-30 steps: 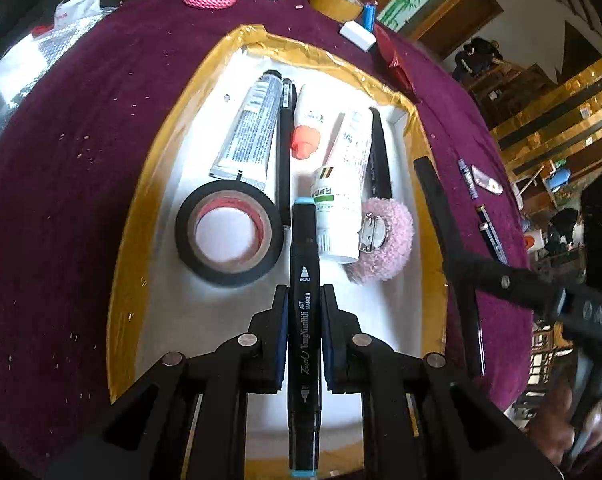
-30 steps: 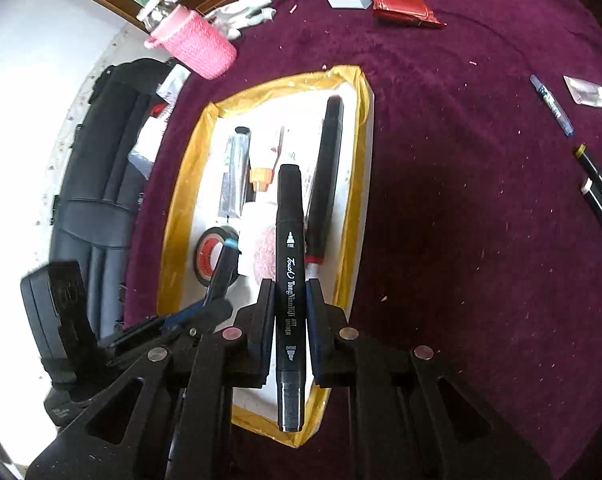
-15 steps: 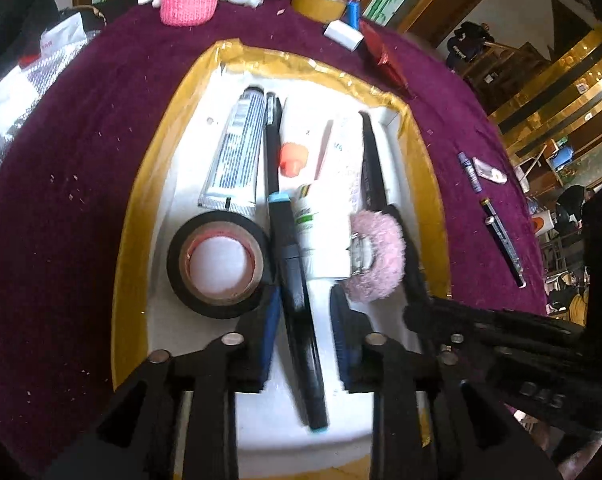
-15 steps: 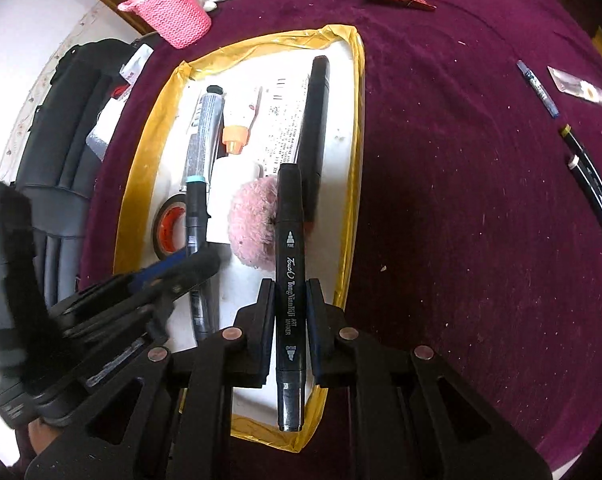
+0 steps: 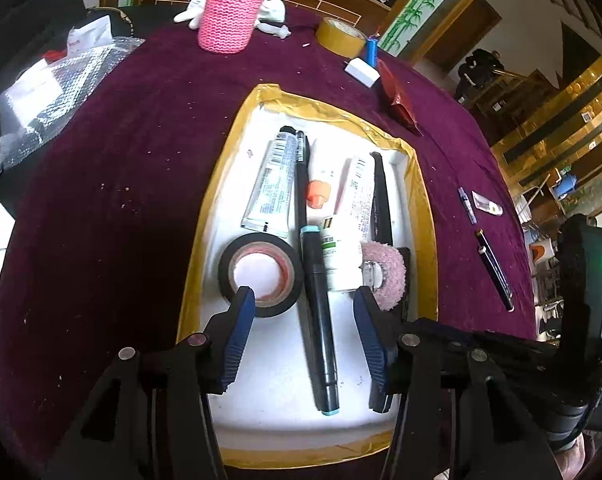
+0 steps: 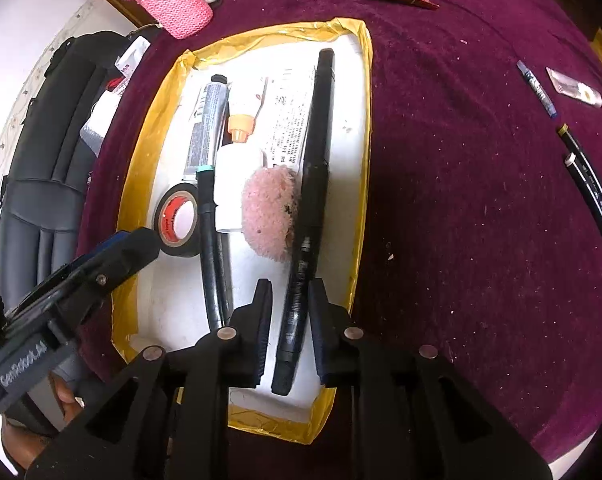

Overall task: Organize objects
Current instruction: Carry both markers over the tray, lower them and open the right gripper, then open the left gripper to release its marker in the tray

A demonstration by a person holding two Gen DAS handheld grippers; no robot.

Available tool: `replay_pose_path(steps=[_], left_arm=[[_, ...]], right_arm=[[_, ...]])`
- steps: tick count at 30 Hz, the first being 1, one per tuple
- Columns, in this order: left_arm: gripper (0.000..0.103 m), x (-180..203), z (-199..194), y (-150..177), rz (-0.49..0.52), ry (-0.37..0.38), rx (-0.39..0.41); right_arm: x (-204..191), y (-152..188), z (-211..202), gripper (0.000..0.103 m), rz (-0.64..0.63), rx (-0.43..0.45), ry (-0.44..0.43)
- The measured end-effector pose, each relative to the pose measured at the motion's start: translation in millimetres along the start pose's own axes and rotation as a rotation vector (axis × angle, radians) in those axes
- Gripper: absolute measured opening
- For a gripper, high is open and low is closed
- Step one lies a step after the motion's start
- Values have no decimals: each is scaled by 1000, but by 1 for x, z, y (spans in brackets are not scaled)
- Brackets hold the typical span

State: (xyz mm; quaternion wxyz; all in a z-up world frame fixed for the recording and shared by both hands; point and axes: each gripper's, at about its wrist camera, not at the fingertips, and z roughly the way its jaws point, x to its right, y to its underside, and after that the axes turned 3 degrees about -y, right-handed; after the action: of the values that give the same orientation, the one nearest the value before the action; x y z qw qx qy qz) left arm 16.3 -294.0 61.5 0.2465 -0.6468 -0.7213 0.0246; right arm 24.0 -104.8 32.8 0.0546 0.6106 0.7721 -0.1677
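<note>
**Putting pens in the tray: what could slip**

The left gripper is opening; its pen lies loose in the tray beside the tape roll. The right gripper is just starting to open around a black pen. Lifting crooked could drag it, or bump the pink puff.

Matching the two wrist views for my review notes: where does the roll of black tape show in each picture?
Left wrist view: the roll of black tape lies flat in the gold-edged tray, lower centre-left, left of the teal-capped marker.
Right wrist view: the roll sits centre-left, near the tray's left edge, again left of that marker.
Shared landmark: the pink fluffy hair clip, beyond the marker.
</note>
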Motion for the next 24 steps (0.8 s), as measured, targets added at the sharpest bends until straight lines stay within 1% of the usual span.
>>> replay_pose_path(steps=[2, 5, 7, 12, 17, 22, 24], left_arm=[[47, 0, -3, 1, -1, -12, 3], [47, 6, -5, 1, 16, -32, 17], [47, 12, -6, 0, 35, -42, 26], [47, 21, -9, 0, 60, -51, 35], [47, 29, -7, 0, 68, -55, 32], [47, 40, -7, 1, 84, -58, 32], [47, 45, -7, 1, 89, -60, 32]], right_arm=[[0, 0, -5, 19, -7, 20, 6], [3, 0, -13, 24, -8, 50, 21], [5, 0, -18, 25, -8, 70, 21], [-2, -1, -25, 29, -49, 129, 81], [-4, 3, -39, 33, -119, 195, 176], [1, 4, -46, 34, -147, 229, 222], [4, 4, -48, 34, -151, 231, 228]])
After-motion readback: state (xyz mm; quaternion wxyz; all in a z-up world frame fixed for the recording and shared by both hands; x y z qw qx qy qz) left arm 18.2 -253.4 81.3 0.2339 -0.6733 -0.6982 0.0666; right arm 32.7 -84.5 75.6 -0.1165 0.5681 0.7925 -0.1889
